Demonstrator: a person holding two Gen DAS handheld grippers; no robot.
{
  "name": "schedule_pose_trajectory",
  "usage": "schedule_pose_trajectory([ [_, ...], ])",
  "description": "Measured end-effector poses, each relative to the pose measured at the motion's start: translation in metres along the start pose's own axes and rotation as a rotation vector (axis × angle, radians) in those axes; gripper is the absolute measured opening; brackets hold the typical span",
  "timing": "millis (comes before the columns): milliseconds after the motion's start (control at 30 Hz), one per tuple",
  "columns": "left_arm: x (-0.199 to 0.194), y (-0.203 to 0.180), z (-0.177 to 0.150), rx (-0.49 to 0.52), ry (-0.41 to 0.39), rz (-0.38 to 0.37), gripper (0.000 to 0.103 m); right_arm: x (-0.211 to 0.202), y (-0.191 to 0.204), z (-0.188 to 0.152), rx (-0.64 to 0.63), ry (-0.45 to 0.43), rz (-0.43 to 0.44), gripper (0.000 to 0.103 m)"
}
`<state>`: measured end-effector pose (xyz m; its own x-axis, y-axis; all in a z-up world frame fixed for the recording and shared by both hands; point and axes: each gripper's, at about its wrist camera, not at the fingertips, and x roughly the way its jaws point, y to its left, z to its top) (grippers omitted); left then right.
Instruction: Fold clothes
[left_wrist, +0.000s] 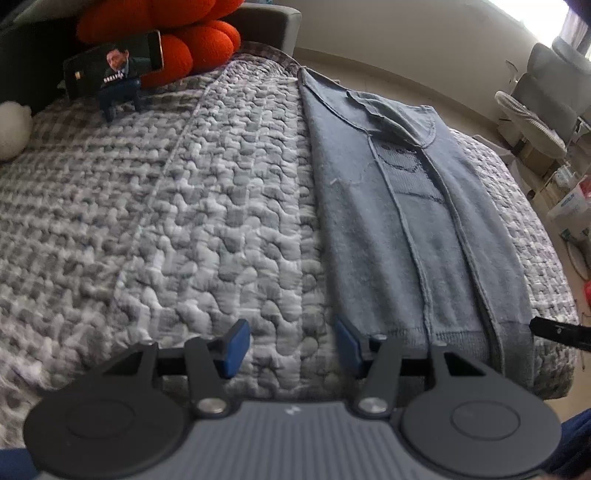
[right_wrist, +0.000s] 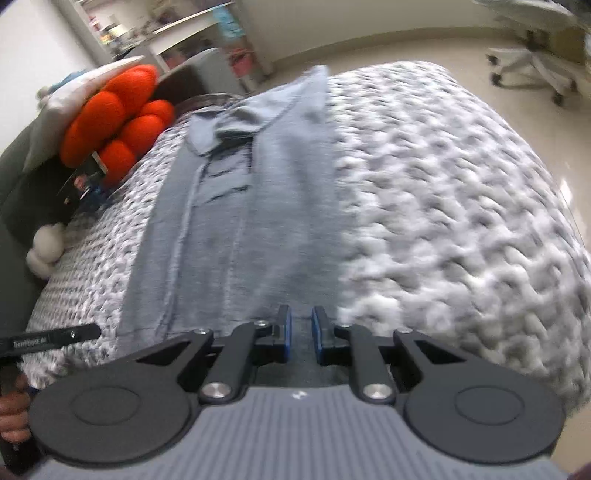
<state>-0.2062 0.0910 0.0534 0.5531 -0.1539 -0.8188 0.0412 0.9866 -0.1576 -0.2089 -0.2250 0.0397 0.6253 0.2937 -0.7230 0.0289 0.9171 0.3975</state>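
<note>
Jaws on my right gripper (right_wrist: 300, 334) stand nearly together over the near hem of the blue-grey shirt (right_wrist: 236, 221), gripping nothing that I can make out, while my left gripper (left_wrist: 291, 349), half-spread and empty, sits just off the shirt's left edge, its long axis running straight away from both

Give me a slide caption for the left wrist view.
Left gripper open above the quilt, beside the hem of a blue shirt folded lengthwise.
</note>
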Motion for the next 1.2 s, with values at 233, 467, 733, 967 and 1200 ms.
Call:
schedule_pose_trajectory([
  [233, 0.009, -0.006, -0.012, -0.015, 0.029, -0.055, 0.053, -0.002, -0.015, -0.008, 0.022, 0.013, -0.046, 0.025],
  [467, 0.020, -0.008, -0.027, -0.046, 0.051, -0.117, 0.056, -0.001, -0.026, -0.018, 0.072, 0.081, 0.023, 0.044],
  [733, 0.022, -0.011, -0.031, -0.076, 0.035, -0.162, 0.055, 0.001, -0.035, -0.025, 0.180, 0.128, 0.096, 0.045],
  [967, 0.023, -0.011, -0.032, -0.102, 0.031, -0.165, 0.050, 0.003, -0.045, -0.027, 0.286, 0.143, 0.140, 0.025],
  [1200, 0.014, -0.024, -0.029, -0.002, 0.046, -0.127, 0.005, 0.000, -0.040, -0.031, 0.278, 0.127, 0.135, 0.010],
])
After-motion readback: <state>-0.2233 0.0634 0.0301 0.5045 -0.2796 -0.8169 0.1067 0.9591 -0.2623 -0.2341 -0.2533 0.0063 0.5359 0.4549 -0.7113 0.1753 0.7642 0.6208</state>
